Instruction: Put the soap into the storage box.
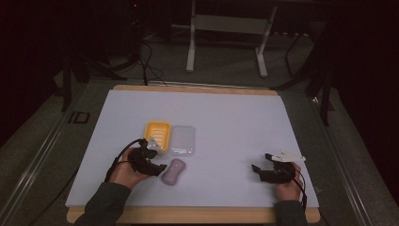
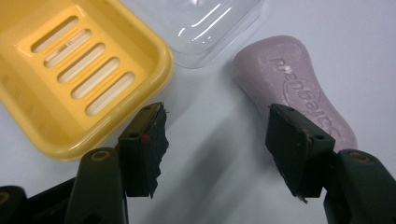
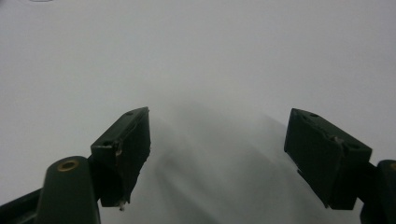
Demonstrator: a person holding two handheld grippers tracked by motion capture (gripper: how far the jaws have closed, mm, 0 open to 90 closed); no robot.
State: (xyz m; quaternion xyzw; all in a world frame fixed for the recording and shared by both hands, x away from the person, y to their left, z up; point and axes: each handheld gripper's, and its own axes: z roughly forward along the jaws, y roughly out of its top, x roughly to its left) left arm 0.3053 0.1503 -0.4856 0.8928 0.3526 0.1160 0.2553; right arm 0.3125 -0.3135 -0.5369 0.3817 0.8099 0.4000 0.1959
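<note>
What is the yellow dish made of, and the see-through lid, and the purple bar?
The yellow dish looks like glossy hard plastic, moulded with drain slots. The see-through lid seems to be thin clear plastic, with shiny glints. The purple bar is probably soap: matte, waxy, with a stamped brand name.

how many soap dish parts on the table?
2: yellow slotted soap tray mid-table, clear plastic lid touching its right side. The purple soap bar lies just in front of them.
</note>
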